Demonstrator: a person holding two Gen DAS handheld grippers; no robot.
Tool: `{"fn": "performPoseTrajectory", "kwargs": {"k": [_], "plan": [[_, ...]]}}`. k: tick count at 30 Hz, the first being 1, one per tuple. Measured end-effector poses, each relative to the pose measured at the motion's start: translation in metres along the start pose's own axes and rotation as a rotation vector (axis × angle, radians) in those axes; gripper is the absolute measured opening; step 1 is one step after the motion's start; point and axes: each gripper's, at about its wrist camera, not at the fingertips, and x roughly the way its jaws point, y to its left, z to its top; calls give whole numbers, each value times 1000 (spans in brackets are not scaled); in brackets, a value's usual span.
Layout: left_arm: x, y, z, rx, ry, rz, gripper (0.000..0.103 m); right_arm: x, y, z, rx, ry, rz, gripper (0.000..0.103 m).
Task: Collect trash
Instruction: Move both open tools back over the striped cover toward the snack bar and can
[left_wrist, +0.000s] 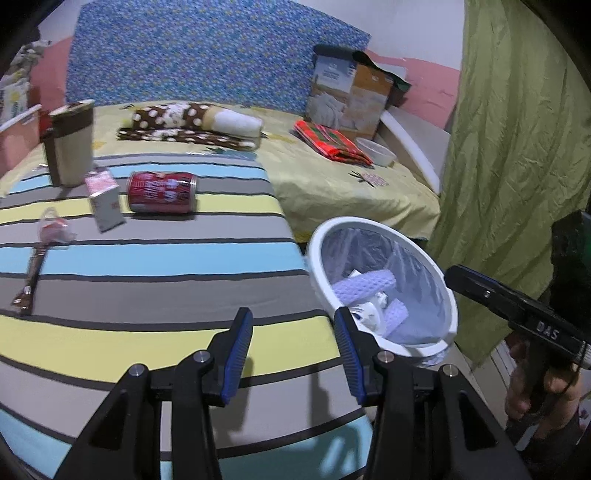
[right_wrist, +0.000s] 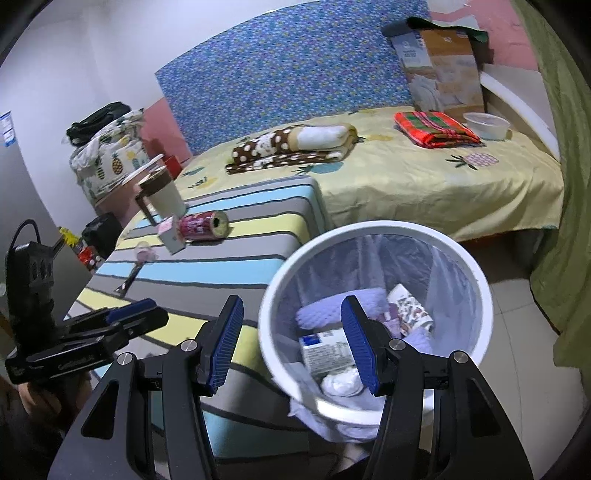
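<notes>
A: Our left gripper (left_wrist: 293, 354) and right gripper (right_wrist: 293, 343) both stand open, nothing between the pads

B: So we're between pickups; next, we reach for the red can (left_wrist: 161, 192) lying on the striped cover (left_wrist: 147, 280), then carry it to the bin (right_wrist: 476, 295)

left gripper (left_wrist: 293, 339): jaws apart, nothing between, over striped cover (left_wrist: 147, 266) | red can (left_wrist: 162, 192): on its side, 11 o'clock | small carton (left_wrist: 105, 203): touching can's left | white bin (left_wrist: 384, 280): 1 o'clock, holding trash | right gripper (left_wrist: 509, 306): 3 o'clock
</notes>
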Motion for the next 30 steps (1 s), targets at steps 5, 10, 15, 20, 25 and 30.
{"fn": "performPoseTrajectory", "kwargs": {"k": [5, 10, 15, 20, 25, 30], "plan": [[-12, 11, -4, -8, -34, 46, 48, 3, 16, -2, -36, 4, 31, 57], [-21, 22, -10, -19, -50, 86, 48, 8, 31, -3, -72, 14, 56, 57], [-28, 36, -15, -34, -54, 119, 48, 11, 43, -4, -99, 23, 74, 57], [-35, 51, -17, -59, -60, 160, 48, 13, 57, 0, -140, 18, 84, 57], [-42, 66, -17, -88, -76, 200, 48, 16, 70, 7, -189, 6, 95, 57], [-49, 83, -16, -114, -90, 238, 48, 20, 75, 15, -222, -4, 103, 57]]}}
